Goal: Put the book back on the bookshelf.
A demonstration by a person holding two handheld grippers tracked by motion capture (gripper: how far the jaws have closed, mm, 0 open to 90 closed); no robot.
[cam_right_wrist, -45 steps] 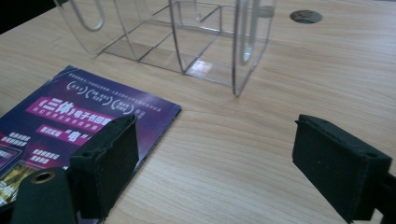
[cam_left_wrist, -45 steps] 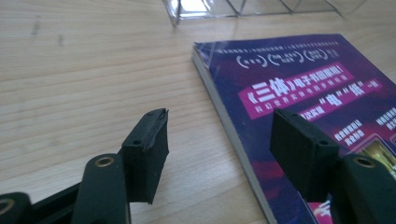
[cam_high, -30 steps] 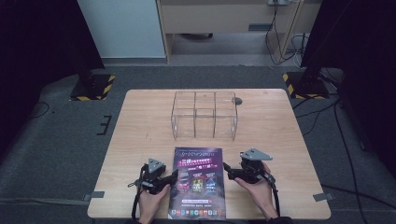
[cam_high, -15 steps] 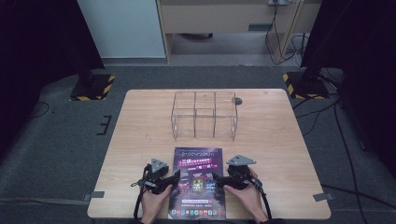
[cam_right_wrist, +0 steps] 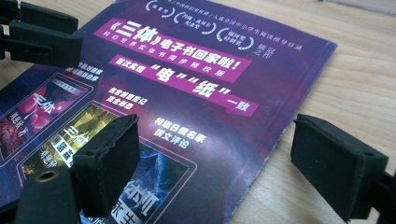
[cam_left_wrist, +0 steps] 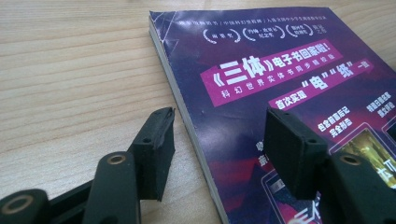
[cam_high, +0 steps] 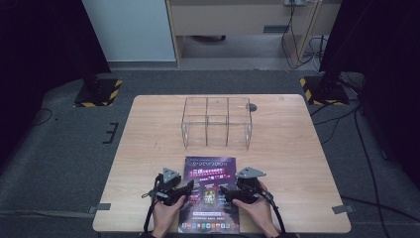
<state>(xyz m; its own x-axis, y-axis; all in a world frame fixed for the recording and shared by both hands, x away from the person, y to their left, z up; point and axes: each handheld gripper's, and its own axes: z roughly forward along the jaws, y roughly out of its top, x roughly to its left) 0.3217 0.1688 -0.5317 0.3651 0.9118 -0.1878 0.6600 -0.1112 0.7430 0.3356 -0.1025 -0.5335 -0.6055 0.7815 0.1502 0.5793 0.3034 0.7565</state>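
Observation:
A purple book [cam_high: 210,191] with white print lies flat near the table's front edge. My left gripper [cam_high: 187,190] rests at its left side, open. In the left gripper view [cam_left_wrist: 219,126] one jaw is over bare wood and the other over the cover, astride the book's spine edge [cam_left_wrist: 187,112]. My right gripper [cam_high: 227,192] sits at the book's right half, open wide. In the right gripper view [cam_right_wrist: 212,135] its jaws stand on either side of the book's right edge [cam_right_wrist: 289,126] without pressing on it. The left gripper's jaws [cam_right_wrist: 42,32] show at that view's top left.
A clear box with dividers [cam_high: 217,123] stands in the middle of the wooden table [cam_high: 297,148], beyond the book. A small dark round disc [cam_high: 253,106] lies just behind the box. Bare wood stretches to either side of the book.
The right gripper has moved left and down to the book's right edge. The left gripper has stayed where it was.

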